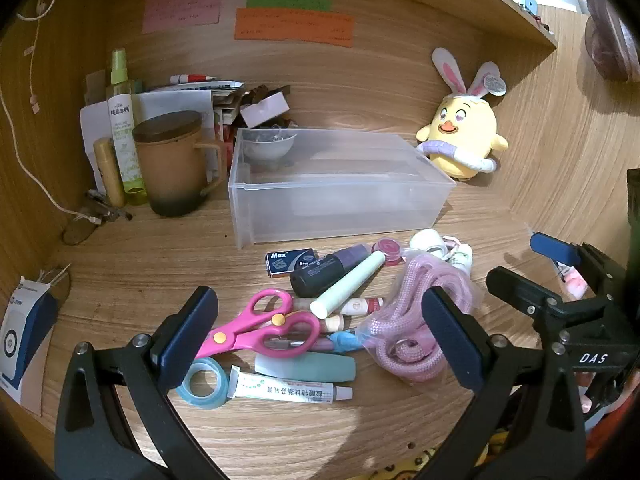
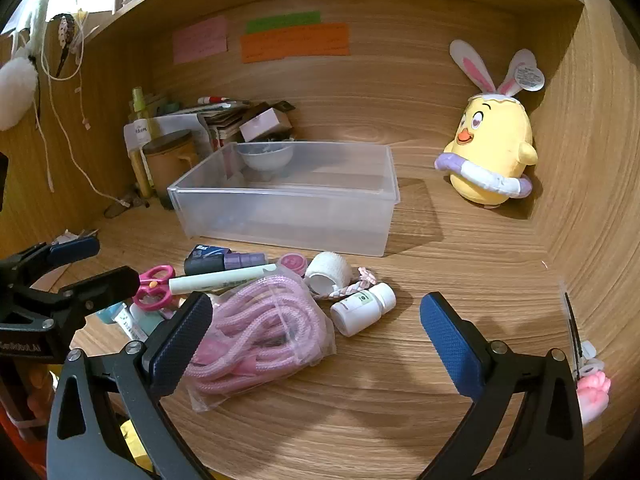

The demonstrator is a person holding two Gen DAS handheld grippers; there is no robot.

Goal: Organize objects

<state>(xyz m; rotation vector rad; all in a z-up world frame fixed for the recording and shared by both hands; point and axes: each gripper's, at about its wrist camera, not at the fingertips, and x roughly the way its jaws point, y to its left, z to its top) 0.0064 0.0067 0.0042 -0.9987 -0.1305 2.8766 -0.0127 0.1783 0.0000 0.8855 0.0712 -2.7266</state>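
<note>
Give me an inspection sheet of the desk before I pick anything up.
Surface: wooden desk, bare toward the right.
Job's things: clear plastic bin open and apparently empty; loose pile in front: pink scissors, bagged pink rope, white pill bottle, ointment tube, tape roll, staples box.
Clutter: lidded mug, spray bottle, papers behind.
Grippers: left hand-held gripper open above the pile; right hand-held gripper open, holding nothing.
Cables: white cord hanging at left wall.
Surroundings: chick plush, sticky notes on the back wall.
</note>
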